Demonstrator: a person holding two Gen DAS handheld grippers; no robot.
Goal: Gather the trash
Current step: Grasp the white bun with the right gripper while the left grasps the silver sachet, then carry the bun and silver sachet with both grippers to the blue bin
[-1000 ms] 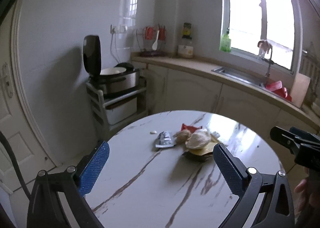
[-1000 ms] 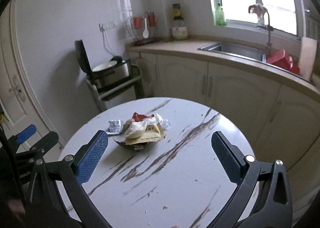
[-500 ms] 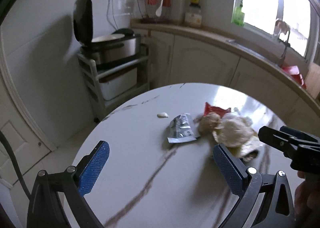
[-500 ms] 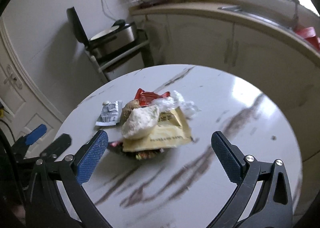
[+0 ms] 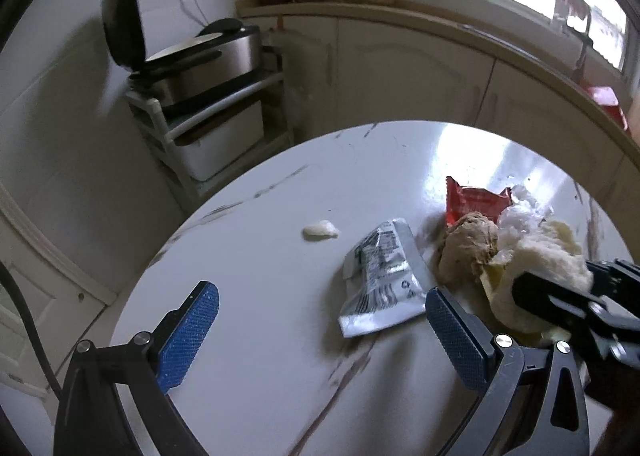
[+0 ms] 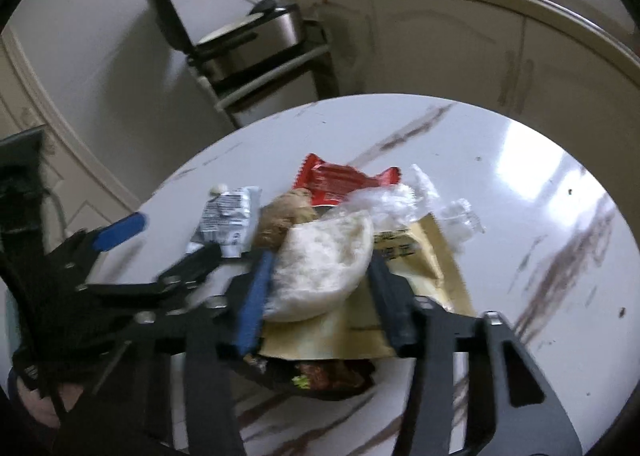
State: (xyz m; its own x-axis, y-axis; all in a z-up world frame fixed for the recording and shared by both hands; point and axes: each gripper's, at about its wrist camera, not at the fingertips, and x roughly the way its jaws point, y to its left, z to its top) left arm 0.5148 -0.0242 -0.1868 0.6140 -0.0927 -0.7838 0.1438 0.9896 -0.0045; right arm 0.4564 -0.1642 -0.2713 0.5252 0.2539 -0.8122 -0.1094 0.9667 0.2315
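Observation:
A pile of trash lies on the round marble table [image 5: 280, 336]: a silver wrapper [image 5: 380, 280], a brown lump [image 5: 468, 248], a red wrapper [image 5: 472, 199], crumpled clear plastic [image 6: 400, 195], a tan packet [image 6: 420, 276] and a white flatbread-like piece [image 6: 324, 264]. A small white scrap [image 5: 320, 231] lies apart. My left gripper [image 5: 320, 336] is open, just short of the silver wrapper. My right gripper [image 6: 316, 288] has its jaws on either side of the white piece, narrowed around it; the view is blurred.
A rack with an open rice cooker [image 5: 192, 55] stands left of the table. Cream cabinets and a counter [image 5: 400, 11] run behind, with a window and sink at the right. A white door is at the left.
Both grippers moved forward and down to the trash pile. My right gripper's jaws narrowed from wide open to around the white piece. My left gripper stayed open.

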